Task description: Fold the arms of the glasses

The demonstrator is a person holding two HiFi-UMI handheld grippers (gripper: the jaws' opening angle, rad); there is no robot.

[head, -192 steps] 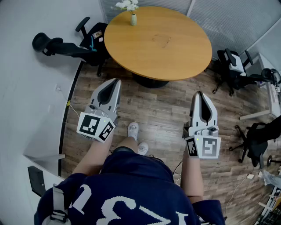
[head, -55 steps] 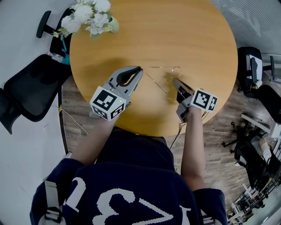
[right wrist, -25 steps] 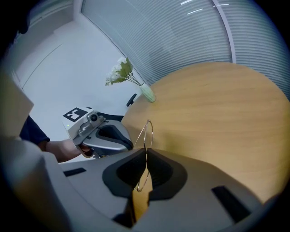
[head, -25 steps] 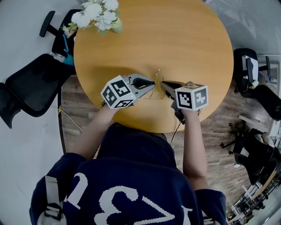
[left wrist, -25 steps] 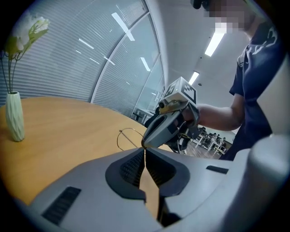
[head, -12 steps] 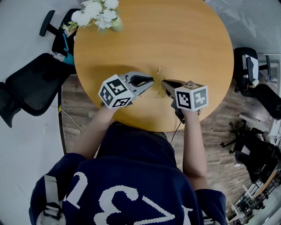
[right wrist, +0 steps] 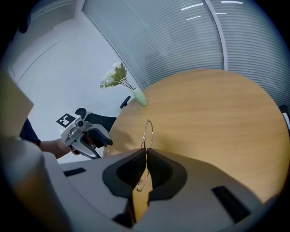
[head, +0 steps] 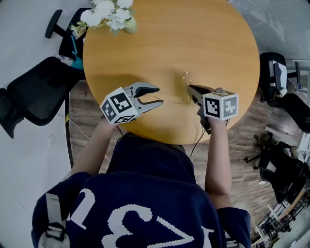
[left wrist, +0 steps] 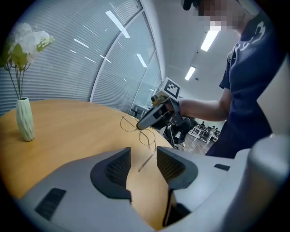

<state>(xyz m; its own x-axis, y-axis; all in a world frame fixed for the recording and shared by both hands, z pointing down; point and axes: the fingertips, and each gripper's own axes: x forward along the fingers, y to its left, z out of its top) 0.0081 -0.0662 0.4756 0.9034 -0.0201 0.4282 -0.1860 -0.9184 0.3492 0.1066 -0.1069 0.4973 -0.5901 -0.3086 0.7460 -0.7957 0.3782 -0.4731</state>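
Thin gold wire glasses [head: 185,79] stand on edge on the round wooden table [head: 213,43]. My right gripper [head: 190,88] is shut on their frame. In the right gripper view a lens ring [right wrist: 148,130] rises just beyond the closed jaws of the right gripper [right wrist: 146,153]. My left gripper [head: 160,95] is to the left of the glasses, its jaws opening. In the left gripper view one straight temple arm [left wrist: 147,160] shows in the gap of the left gripper [left wrist: 143,154], and no pad presses on it. The glasses [left wrist: 135,128] hang from the right gripper [left wrist: 156,115] farther out.
A pale green vase of white flowers [head: 109,12] stands at the table's far left edge, seen also as the vase [left wrist: 25,120] and the flowers [right wrist: 118,76]. Black office chairs [head: 34,92] stand left and right [head: 276,72] of the table. The table's near edge runs just under both grippers.
The left gripper, shut at the glasses before, has opened and drawn back to the left. The right gripper has shifted a little right, still gripping the glasses.
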